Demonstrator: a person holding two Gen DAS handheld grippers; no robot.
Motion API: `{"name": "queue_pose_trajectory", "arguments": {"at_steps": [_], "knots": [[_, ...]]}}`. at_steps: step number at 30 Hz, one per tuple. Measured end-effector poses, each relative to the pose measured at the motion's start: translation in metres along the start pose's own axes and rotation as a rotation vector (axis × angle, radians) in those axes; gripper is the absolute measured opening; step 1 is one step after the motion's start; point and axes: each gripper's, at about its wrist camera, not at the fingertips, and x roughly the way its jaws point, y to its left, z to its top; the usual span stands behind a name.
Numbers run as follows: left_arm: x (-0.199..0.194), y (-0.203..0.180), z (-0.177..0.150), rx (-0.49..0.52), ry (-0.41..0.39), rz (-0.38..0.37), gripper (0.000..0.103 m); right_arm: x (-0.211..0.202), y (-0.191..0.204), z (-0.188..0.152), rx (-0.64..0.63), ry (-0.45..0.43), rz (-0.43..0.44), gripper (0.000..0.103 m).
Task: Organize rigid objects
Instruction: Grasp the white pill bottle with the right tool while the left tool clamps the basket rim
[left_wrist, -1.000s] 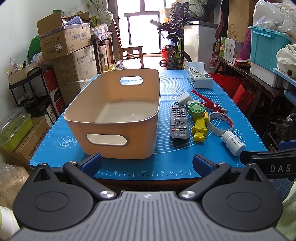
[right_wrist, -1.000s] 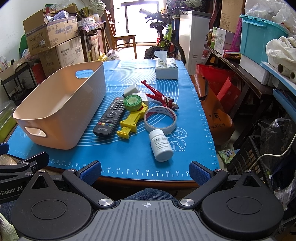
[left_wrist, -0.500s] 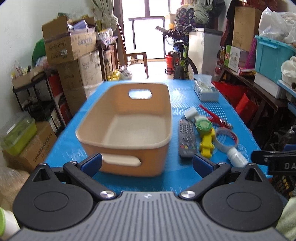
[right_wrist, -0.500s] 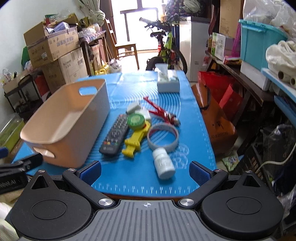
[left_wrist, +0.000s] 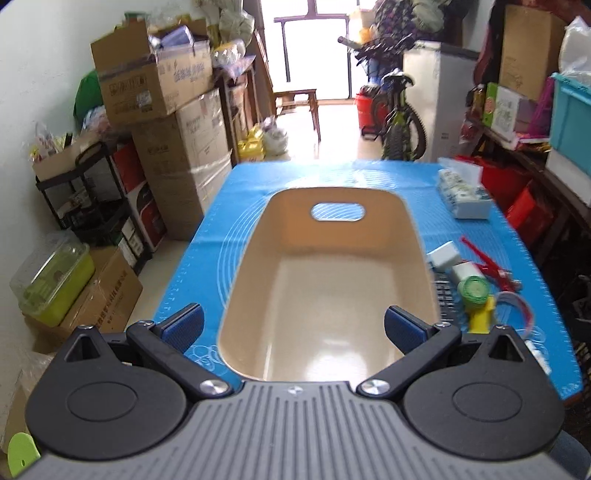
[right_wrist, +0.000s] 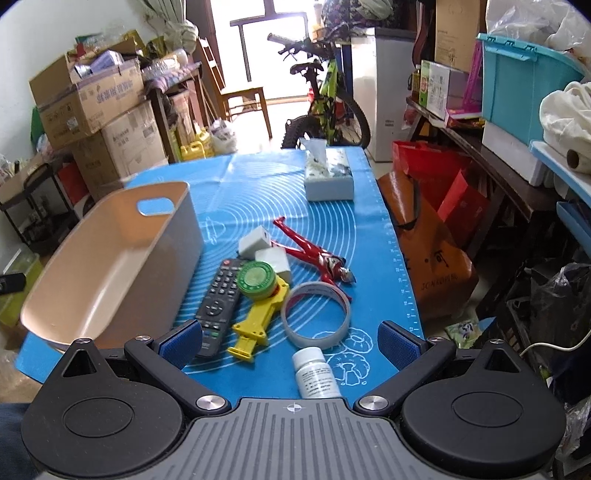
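Observation:
An empty beige bin (left_wrist: 332, 284) stands on the blue mat (left_wrist: 243, 184); it also shows in the right wrist view (right_wrist: 110, 258). My left gripper (left_wrist: 293, 328) is open and empty above the bin's near end. Right of the bin lie a black remote (right_wrist: 221, 302), a yellow and green tape dispenser (right_wrist: 258, 299), a clear tape roll (right_wrist: 316, 314), a white pill bottle (right_wrist: 316, 373), a red figure (right_wrist: 314, 254) and two white adapters (right_wrist: 258, 247). My right gripper (right_wrist: 290, 343) is open and empty, just above the pill bottle.
A tissue box (right_wrist: 327, 177) sits at the mat's far right. Cardboard boxes (left_wrist: 166, 110) stack left of the table. A bicycle (right_wrist: 325, 103) and a chair stand beyond it. Red bags (right_wrist: 443, 206) and shelves line the right side.
Both grippers have risen and moved forward over the table. The left one now looks down into the bin; the right one has come close to the pill bottle.

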Motion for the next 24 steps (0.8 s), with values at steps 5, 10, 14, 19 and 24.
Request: {"name": "queue_pose_trajectory", "arguments": {"at_steps": [5,10,14,19,24], "knots": [[0.039,0.028,0.009,-0.030,0.082,0.001,0.102,0.032,-0.003,-0.001,-0.017,0.060,-0.026,0.100],[0.074,0.053,0.011,-0.054,0.144,0.022,0.102,0.068,-0.001,-0.010,-0.041,0.116,-0.037,0.100],[0.098,0.070,0.011,-0.094,0.227,0.002,0.098,0.092,-0.001,-0.018,-0.031,0.174,-0.051,0.097],[0.115,0.082,0.008,-0.117,0.272,-0.006,0.078,0.114,-0.002,-0.028,-0.039,0.241,-0.079,0.095],[0.125,0.080,0.006,-0.126,0.317,-0.030,0.069,0.127,-0.008,-0.031,-0.016,0.296,-0.095,0.089]]}}
